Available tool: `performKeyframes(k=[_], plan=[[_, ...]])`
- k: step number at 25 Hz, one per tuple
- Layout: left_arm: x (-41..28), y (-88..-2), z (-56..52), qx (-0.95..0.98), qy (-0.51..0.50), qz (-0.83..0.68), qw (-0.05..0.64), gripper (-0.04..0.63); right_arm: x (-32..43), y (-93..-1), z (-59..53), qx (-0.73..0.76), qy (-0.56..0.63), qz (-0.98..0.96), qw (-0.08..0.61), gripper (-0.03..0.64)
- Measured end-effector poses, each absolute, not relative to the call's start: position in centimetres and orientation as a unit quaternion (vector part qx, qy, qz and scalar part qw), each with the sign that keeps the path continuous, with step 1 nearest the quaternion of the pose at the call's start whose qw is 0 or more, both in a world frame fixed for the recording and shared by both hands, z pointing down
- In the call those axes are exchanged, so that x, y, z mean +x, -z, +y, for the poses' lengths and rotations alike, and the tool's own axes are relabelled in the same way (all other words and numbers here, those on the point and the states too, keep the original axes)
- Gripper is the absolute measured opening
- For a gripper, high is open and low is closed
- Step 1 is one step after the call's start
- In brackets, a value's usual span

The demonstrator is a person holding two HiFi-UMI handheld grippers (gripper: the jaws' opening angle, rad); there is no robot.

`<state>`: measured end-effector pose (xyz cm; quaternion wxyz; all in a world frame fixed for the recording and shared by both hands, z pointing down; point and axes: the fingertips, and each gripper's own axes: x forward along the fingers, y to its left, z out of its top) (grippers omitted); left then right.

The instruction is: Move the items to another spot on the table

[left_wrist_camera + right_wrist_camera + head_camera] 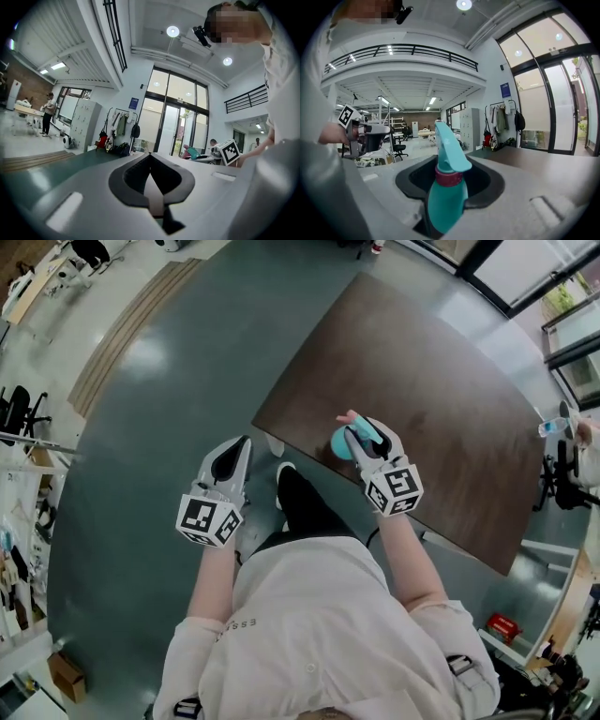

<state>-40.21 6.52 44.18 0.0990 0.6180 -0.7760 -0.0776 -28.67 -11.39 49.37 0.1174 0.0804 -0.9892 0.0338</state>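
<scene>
1. Head view: The right gripper [362, 434] is clamped on a teal bottle [341, 442] above the near edge of the table [441, 381]. The left gripper [238, 446] hangs over the floor just off the table's corner, well apart from the bottle. I judge the step to be the carry, with the bottle gripped and not yet set down. Whether its base touches the top cannot be told here.

2. Left gripper view: The left gripper [150, 161] has its jaws pressed together with nothing between them. It points level across the room and looks to have no part in this step.

3. Right gripper view: The right gripper [452, 185] has its jaws partly apart and pressed on the bottle [444, 197] at the body. The red collar and trigger head stand upright above the jaws, and the base is hidden below. The table [543, 164] spreads bare to the right. The next move likely calls for picking a bare spot there, lowering the bottle upright until it rests, then letting the jaws part.
</scene>
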Motion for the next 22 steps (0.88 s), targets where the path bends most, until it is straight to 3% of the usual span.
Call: performKeyframes(k=[22], plan=[[-56.6,-46.5,-0.7,0.629,0.049,-0.765,0.130,0.015,-45.2,-54.0,-17.8,0.102,-0.038,-0.984,0.140,0.153]])
